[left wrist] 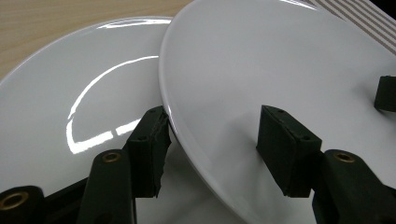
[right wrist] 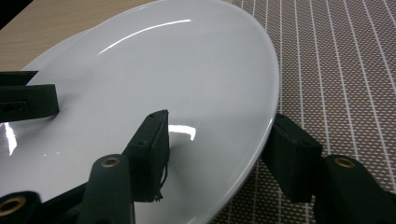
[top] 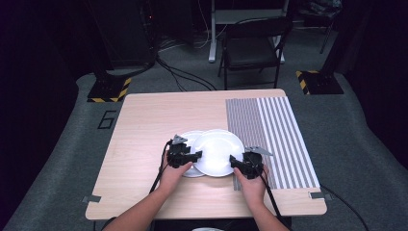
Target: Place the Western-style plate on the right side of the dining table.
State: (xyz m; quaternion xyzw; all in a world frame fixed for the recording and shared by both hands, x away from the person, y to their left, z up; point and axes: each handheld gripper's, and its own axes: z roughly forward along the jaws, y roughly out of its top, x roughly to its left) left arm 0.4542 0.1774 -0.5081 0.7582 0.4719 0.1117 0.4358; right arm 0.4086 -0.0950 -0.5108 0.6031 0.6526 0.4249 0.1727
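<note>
Forearms enter over the table's near edge, and your left tongs and right tongs straddle opposite rims of the upper plate, jaws standing apart without visibly clamping. That plate sits near the table's middle, overlapping the lower plate and the striped mat's inner edge. You seem to be at the grasp; next calls for closing both on the rim evenly, then lifting level. The left gripper view shows one pad tucked under the rim, between the plates; the high view cannot.
</note>
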